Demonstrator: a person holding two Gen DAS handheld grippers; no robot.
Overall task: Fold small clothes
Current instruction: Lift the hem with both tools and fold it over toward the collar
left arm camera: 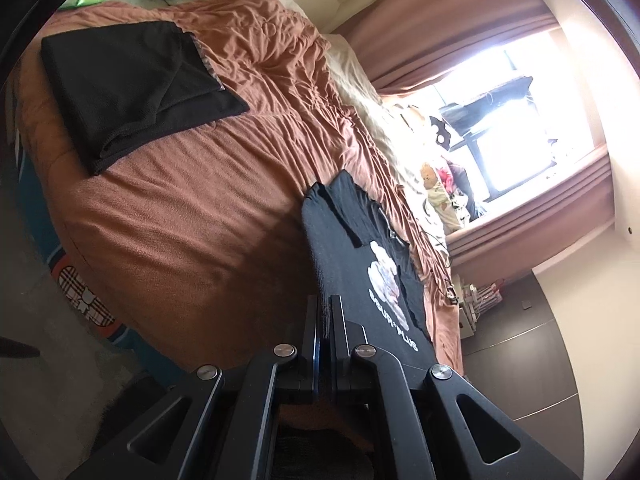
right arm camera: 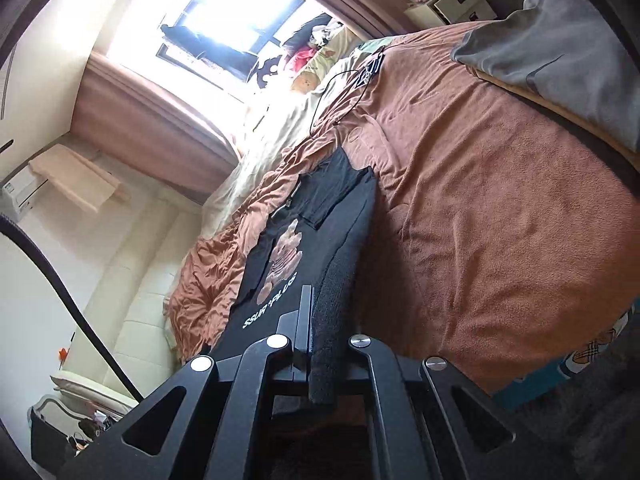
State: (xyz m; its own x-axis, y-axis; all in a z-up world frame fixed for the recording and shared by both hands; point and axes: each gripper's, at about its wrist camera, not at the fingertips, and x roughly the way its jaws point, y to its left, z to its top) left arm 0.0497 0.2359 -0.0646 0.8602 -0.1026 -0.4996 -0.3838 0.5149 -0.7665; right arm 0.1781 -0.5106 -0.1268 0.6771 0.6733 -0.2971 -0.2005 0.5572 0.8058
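Black T-shirt (left arm camera: pixel 360 256) with a pale printed figure and white lettering on its chest is held at its near hem by both tools, one at each corner, and stretches away from them over the rust-brown fleece blanket (left arm camera: pixel 192 216) that covers the bed; the left tool (left arm camera: pixel 325 312) is clenched on the hem, a thin edge of black cloth pinched between its two black fingers; the right tool (right arm camera: pixel 316 320) is likewise clenched on the hem, with a bunched roll of knitted black fabric trapped against its fingers and hanging toward the camera; in both wrist views the shirt runs as a long dark strip from the fingers to its collar and sleeve, which rest on the blanket at the far end; beyond the shirt, the blanket is rucked into folds beside a cream sheet (left arm camera: pixel 360 92); a folded black garment (left arm camera: pixel 132 88) lies flat on the blanket, well apart from the shirt, near the bed's far corner in the left view; a grey cloth (right arm camera: pixel 560 40) lies at the bed's edge in the right view; a thin black cable (right arm camera: pixel 332 96) loops over the blanket near the cream sheet; past the bed, brown curtains (left arm camera: pixel 452 28) frame a bright window (right arm camera: pixel 228 4), and soft toys are piled by the sill.
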